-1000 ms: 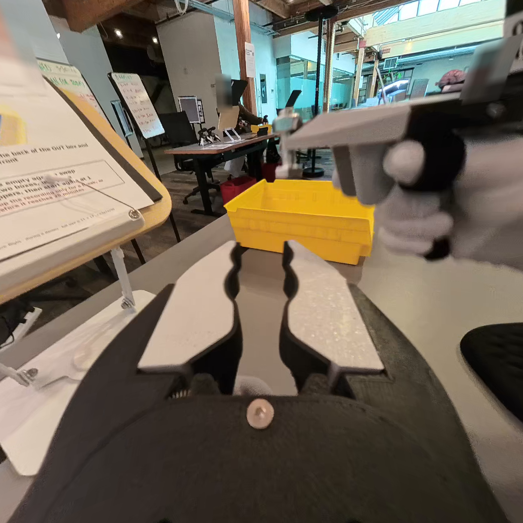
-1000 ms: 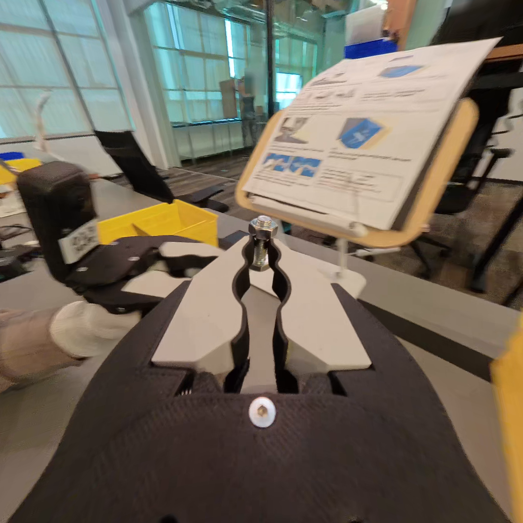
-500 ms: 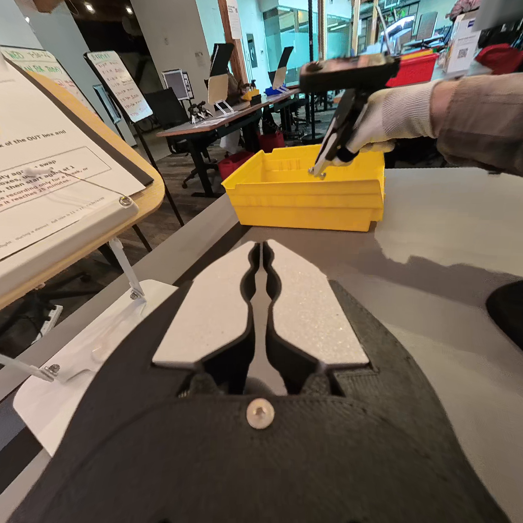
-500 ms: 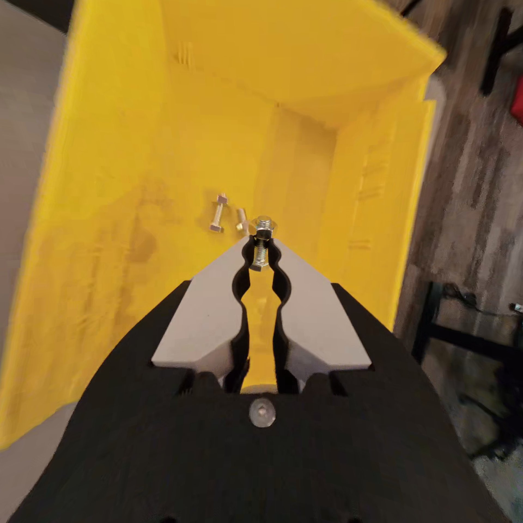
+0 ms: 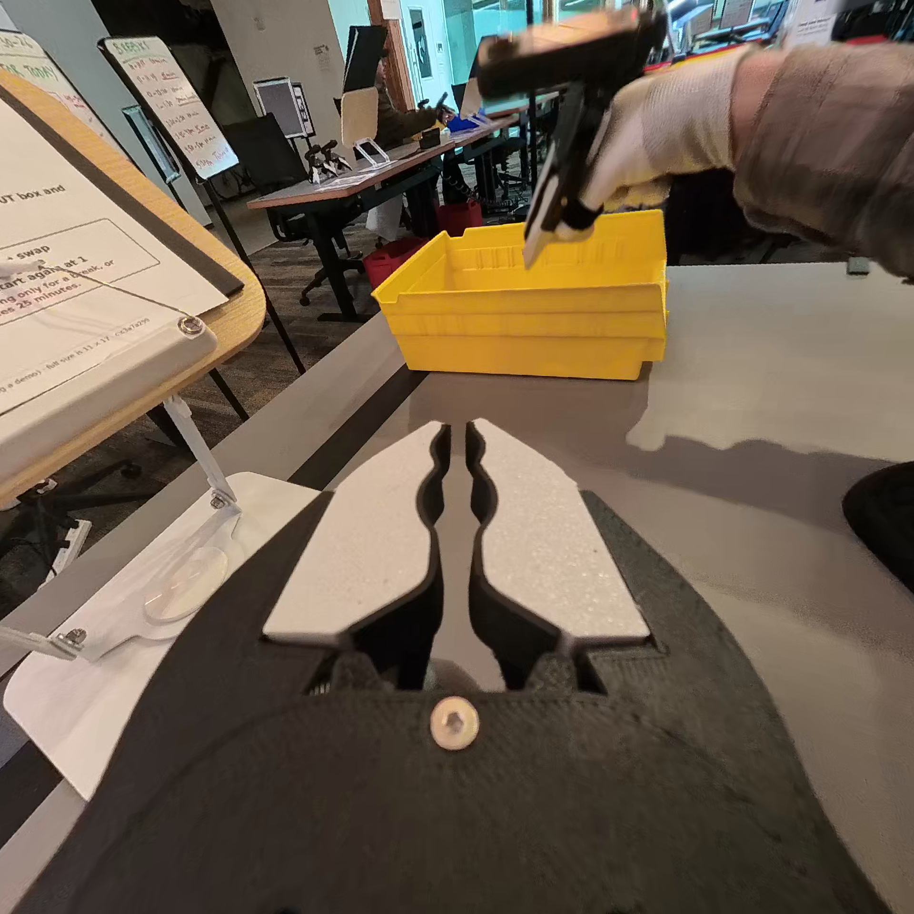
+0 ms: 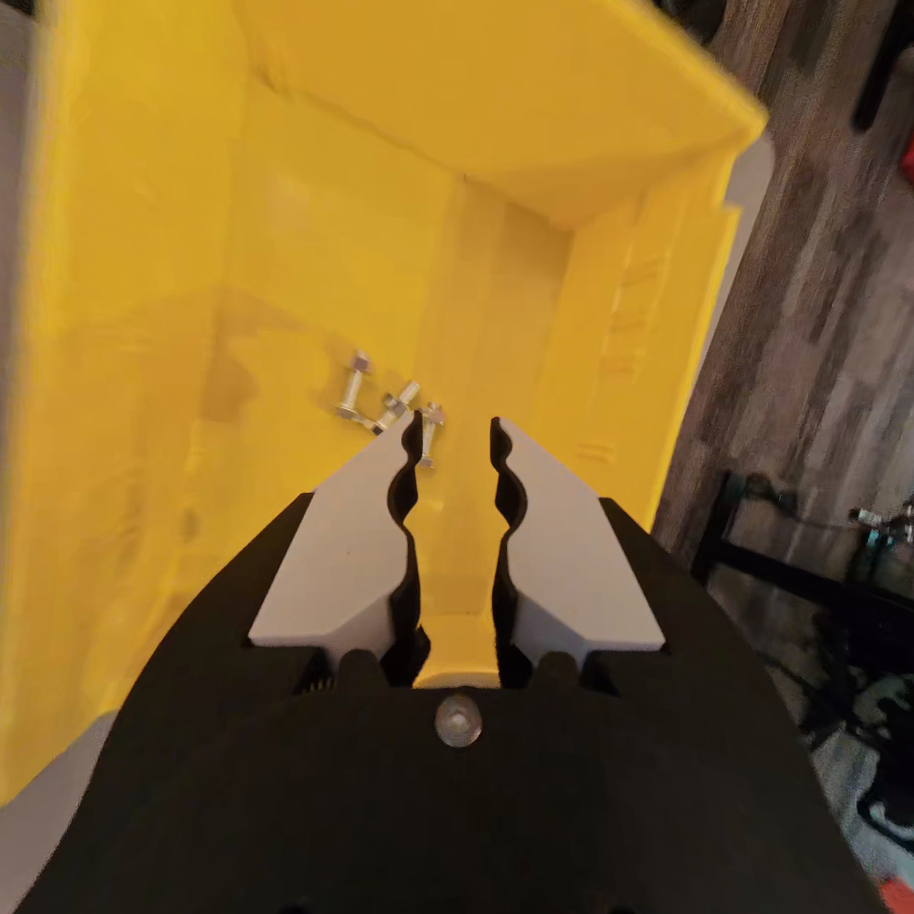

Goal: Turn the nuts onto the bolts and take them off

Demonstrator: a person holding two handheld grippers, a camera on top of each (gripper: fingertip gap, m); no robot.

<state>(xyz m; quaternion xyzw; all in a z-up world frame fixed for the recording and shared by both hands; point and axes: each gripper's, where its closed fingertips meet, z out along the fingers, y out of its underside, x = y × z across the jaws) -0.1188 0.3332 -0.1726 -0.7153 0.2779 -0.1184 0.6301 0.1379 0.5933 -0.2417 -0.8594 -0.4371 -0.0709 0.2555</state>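
A yellow bin (image 5: 519, 346) stands on the grey table ahead of my left gripper (image 5: 458, 429), which is shut and empty, low over the table. A gloved hand (image 5: 658, 138) holds my right gripper (image 5: 531, 252) pointing down into the bin. In the right wrist view my right gripper (image 6: 454, 423) is open and empty above the bin floor (image 6: 148, 297). A bolt with a nut (image 6: 429, 437) lies just beyond its left fingertip. Two more bolts with nuts (image 6: 352, 390) (image 6: 398, 403) lie beside it.
A wooden document stand (image 5: 99, 277) with a paper sheet stands at the left on a white base (image 5: 123, 643), near the table's left edge. A black object (image 5: 885, 524) sits at the right. Desks and chairs stand behind. Wood floor (image 6: 791, 297) lies beyond the bin. The gap from one gripper's tips to the other's is roughly 40 centimeters.
My right gripper carried the bolt with its nut over the bin, opened and let it go; it now lies in the bin. My left gripper closed from open.
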